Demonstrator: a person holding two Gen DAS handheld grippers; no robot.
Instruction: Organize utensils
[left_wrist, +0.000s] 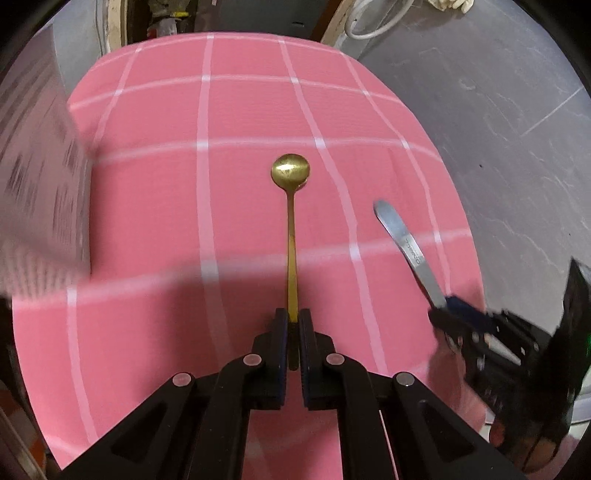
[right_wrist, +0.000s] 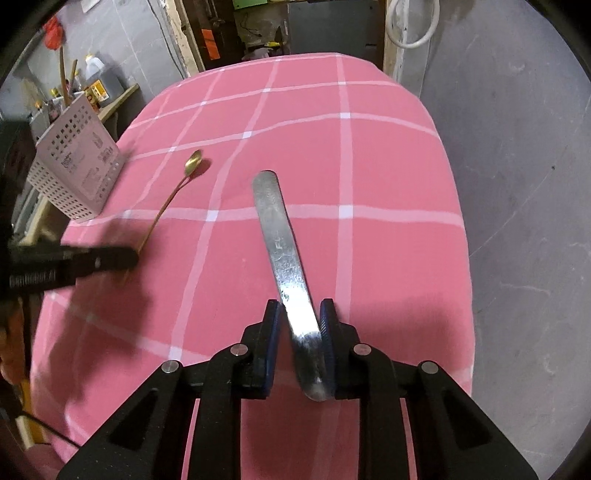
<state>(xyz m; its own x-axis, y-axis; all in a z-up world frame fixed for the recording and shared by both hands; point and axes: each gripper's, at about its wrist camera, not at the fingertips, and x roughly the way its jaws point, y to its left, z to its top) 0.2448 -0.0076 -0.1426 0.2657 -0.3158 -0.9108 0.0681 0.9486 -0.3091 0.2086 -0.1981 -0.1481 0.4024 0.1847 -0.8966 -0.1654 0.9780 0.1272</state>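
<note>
Jaws clamp spoon and knife lengthwise, tips pointing away.

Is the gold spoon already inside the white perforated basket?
No. The gold spoon is outside the white perforated basket, its handle clamped in the left tool above the pink cloth.

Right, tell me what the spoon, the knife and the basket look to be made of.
Spoon: metal with a gold-coloured finish, glinting bowl. Knife: bare steel by its look, silvery, bright reflections, stamped lettering. Basket: probably moulded plastic, matte white, regular punched holes.
</note>
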